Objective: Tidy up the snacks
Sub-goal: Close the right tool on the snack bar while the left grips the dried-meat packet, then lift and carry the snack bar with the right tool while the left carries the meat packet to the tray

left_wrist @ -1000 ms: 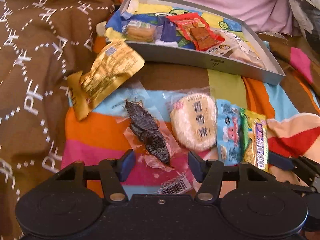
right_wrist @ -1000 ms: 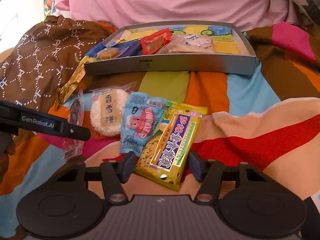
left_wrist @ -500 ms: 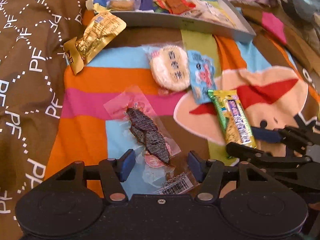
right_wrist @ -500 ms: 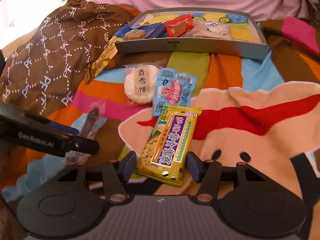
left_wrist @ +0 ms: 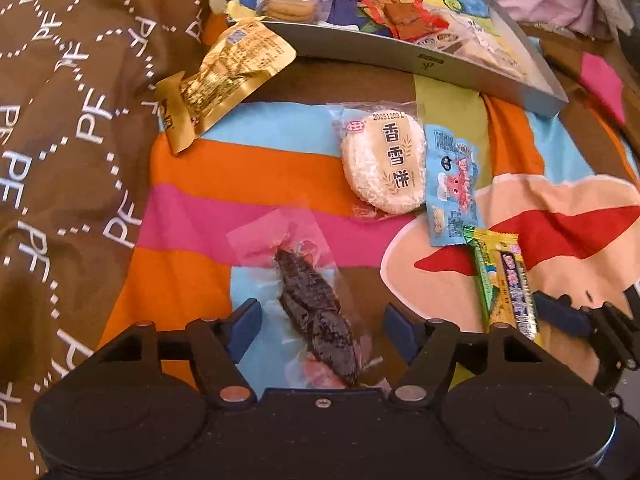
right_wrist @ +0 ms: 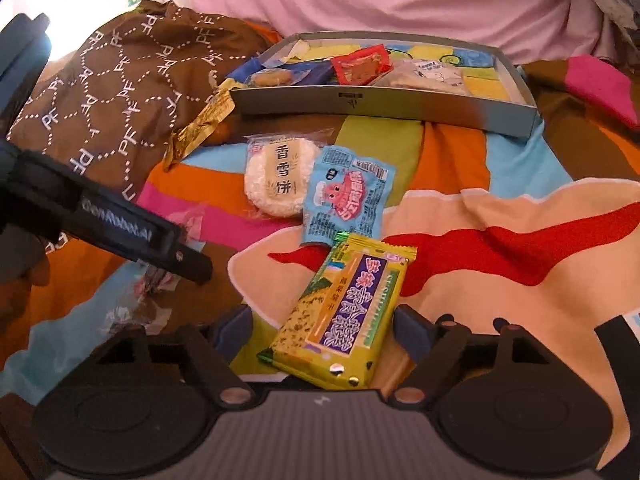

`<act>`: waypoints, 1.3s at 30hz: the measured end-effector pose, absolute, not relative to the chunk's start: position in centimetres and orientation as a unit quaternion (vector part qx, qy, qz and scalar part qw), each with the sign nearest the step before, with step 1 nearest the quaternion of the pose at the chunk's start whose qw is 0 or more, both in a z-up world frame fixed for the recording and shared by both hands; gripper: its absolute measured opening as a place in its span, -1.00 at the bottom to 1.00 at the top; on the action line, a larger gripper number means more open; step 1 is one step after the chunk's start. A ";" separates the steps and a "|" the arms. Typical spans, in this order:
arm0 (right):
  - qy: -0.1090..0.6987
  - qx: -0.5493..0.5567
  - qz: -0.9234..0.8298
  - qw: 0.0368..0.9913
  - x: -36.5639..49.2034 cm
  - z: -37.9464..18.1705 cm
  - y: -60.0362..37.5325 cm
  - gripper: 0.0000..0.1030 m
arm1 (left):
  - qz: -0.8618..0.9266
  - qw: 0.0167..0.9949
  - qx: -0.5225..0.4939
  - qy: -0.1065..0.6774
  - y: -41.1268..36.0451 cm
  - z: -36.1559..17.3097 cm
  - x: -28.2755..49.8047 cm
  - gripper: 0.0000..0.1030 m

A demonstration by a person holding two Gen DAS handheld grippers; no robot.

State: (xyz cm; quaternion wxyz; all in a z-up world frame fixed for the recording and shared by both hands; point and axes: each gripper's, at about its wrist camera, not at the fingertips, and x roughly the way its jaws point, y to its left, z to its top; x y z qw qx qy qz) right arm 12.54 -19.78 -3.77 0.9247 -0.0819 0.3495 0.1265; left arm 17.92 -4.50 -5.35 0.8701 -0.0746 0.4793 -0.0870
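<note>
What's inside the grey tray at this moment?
The shallow grey tray holds a blue-wrapped biscuit pack, a red snack pouch and a white packet, on a colourful printed lining. The near wall hides anything lying low behind it.

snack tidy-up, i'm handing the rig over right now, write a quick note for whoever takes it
Left tool: open, straddling the dark dried snack in clear wrap, not closed on it.
Right tool: open, astride the yellow-green bar, not gripping.
Grey tray at the far side already holds a cookie pack, a red packet and a white packet.
Still loose on the blanket: gold pouch, round rice cracker, blue packet, plus the two between the fingers.
Left to do: move all five into the tray.
</note>
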 end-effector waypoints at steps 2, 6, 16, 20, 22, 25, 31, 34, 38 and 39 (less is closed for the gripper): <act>0.353 -0.075 0.123 0.925 12.8 -3.9 -20.0 0.43 | -0.082 0.873 -0.064 0.476 -4.9 -5.4 18.1 0.26; 0.358 -0.069 0.118 0.923 13.2 -4.0 -20.1 0.27 | -0.083 0.877 -0.056 0.471 -5.0 -5.4 17.8 0.11; 0.363 -0.108 0.147 0.914 12.0 -3.7 -18.9 0.06 | -0.118 0.876 -0.045 0.465 -5.2 -5.1 15.7 -0.02; 0.366 -0.097 0.146 0.914 12.3 -4.0 -19.0 0.15 | -0.119 0.874 -0.041 0.469 -5.2 -5.2 15.5 -0.01; 0.368 -0.086 0.147 0.914 12.5 -4.0 -19.3 0.16 | -0.120 0.873 -0.040 0.471 -5.1 -5.2 15.4 0.03; 0.370 -0.080 0.145 0.914 12.7 -4.1 -19.3 0.17 | -0.124 0.874 -0.035 0.468 -4.9 -5.4 14.8 0.04; 0.370 -0.089 0.136 0.915 12.2 -4.2 -18.8 0.10 | -0.129 0.876 -0.025 0.465 -4.8 -5.4 13.3 -0.01; 0.370 -0.094 0.132 0.915 11.7 -4.1 -18.6 0.01 | -0.133 0.879 -0.014 0.458 -5.0 -5.3 12.5 -0.04; 0.367 -0.122 0.122 0.914 10.1 -4.0 -17.6 0.01 | -0.133 0.881 -0.019 0.453 -5.0 -5.3 11.8 -0.05; 0.364 -0.136 0.120 0.914 9.5 -3.9 -17.2 0.01 | -0.133 0.881 -0.021 0.453 -5.0 -5.2 11.6 -0.05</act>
